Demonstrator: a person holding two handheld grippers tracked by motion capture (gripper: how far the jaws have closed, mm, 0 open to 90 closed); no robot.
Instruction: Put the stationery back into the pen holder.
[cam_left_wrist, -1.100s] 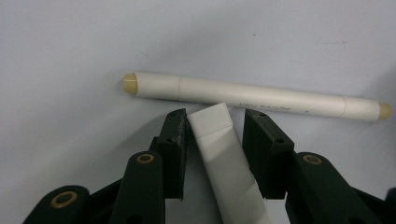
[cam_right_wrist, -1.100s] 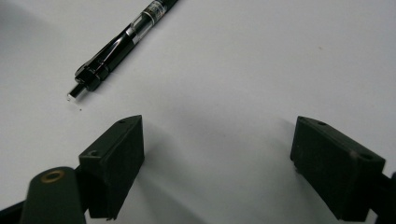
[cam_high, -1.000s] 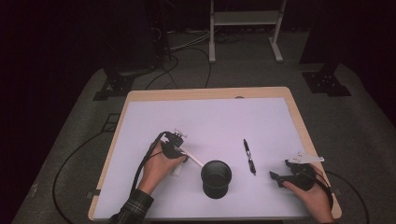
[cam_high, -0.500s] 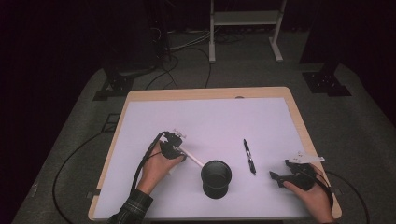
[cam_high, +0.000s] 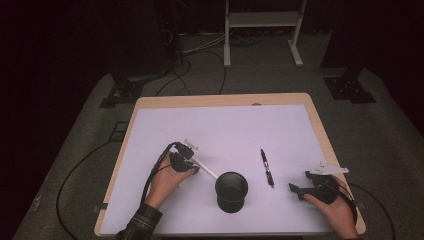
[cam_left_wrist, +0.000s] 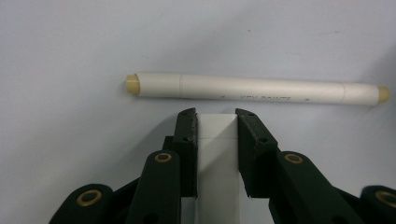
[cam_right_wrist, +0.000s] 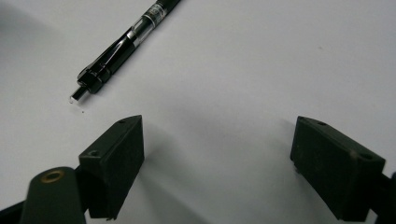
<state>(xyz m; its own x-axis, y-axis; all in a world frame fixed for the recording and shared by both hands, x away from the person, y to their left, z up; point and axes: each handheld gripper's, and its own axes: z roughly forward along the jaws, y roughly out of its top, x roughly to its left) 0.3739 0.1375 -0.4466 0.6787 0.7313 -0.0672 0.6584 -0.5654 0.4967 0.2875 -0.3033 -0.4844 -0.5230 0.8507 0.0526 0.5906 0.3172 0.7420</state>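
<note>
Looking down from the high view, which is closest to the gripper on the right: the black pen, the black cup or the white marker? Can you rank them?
From the right gripper:
1. The slim black pen, just up and left of it on the white table.
2. The round black cup, further left, near the table's middle front.
3. The long white marker, farthest, lying by the left gripper.

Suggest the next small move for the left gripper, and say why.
Probably lift the left gripper straight up a little. Its jaws have just been closing and now pinch a white block. The white marker lies just beyond its tips, and the black cup stands nearby, likely the block's destination.
</note>
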